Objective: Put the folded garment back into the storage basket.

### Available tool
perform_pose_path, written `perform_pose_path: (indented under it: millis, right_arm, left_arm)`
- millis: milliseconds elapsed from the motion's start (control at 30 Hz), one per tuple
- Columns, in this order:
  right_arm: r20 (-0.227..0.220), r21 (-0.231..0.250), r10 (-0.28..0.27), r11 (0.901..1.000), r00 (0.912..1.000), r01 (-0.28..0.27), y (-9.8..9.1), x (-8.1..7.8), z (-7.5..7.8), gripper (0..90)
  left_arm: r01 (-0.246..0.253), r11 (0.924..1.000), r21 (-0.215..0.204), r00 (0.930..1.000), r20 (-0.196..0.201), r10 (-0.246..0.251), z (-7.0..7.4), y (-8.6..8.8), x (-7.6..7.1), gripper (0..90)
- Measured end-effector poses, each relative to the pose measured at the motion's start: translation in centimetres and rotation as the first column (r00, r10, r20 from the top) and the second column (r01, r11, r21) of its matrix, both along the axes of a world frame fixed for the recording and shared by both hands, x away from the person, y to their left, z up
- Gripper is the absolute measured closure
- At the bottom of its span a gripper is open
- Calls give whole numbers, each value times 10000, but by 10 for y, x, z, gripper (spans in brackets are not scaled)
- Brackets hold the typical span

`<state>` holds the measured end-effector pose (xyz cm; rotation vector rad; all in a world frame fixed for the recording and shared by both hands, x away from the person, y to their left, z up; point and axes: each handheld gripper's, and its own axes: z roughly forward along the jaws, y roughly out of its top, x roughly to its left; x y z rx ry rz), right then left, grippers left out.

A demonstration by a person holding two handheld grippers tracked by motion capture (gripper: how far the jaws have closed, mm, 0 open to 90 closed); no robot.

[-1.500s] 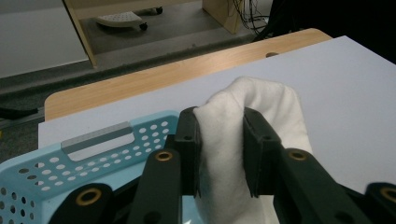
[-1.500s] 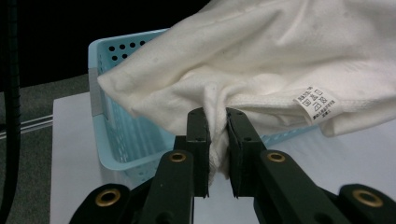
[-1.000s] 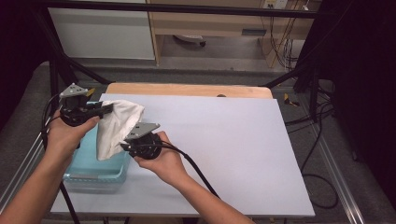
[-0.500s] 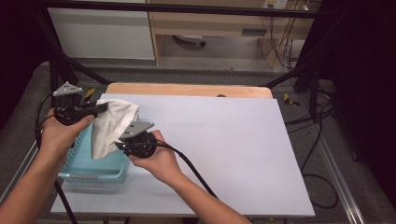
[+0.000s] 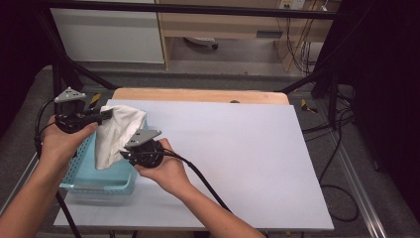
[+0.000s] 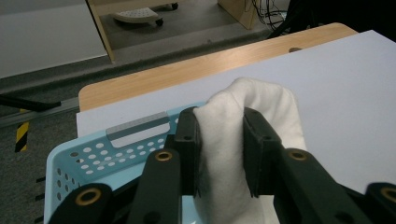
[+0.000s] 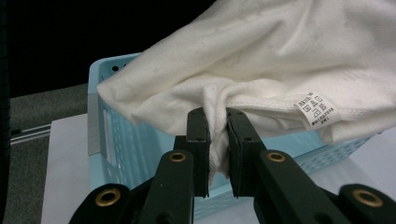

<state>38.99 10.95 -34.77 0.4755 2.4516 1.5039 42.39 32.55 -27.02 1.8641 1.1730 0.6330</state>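
1. At the high view's left, the left claw pinched the white cloth above the light-blue basket.
2. The right claw clamped a lower fold.
3. The basket sat on the table.

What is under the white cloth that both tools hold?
Under the white cloth is the light blue basket on the table. Its perforated walls and rim show. The cloth, pinched by the left tool and right tool, covers most of the inside.
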Motion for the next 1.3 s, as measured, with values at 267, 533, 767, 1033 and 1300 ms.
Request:
perform_pose_path:
  millis: [267, 533, 767, 1033, 1300]
  right_arm:
    - [31, -4, 70, 10000, 10000, -70, 4, 0, 0, 809]
    - [-61, 70, 87, 9999, 9999, -87, 8, 0, -2, 809]
    - [-62, 90, 113, 9999, 9999, -112, 10, 0, -2, 809]
    - [-59, 46, 191, 9998, 9998, -191, 15, -1, -5, 809]
    - [-108, 18, 211, 9998, 9997, -211, 19, -2, -7, 809]
  left_arm:
    - [-42, 10000, -5, 10000, -34, 42, -1, 1, 1, 701]
    - [-37, 10000, -36, 10000, -38, 36, 0, 3, 1, 700]
    - [-70, 10000, 0, 10000, -29, 70, 0, 4, 0, 699]
    - [-46, 10000, 28, 10000, -73, 46, -1, 4, 1, 698]
    - [-42, 10000, 43, 9999, -122, 43, -3, 5, 1, 699]
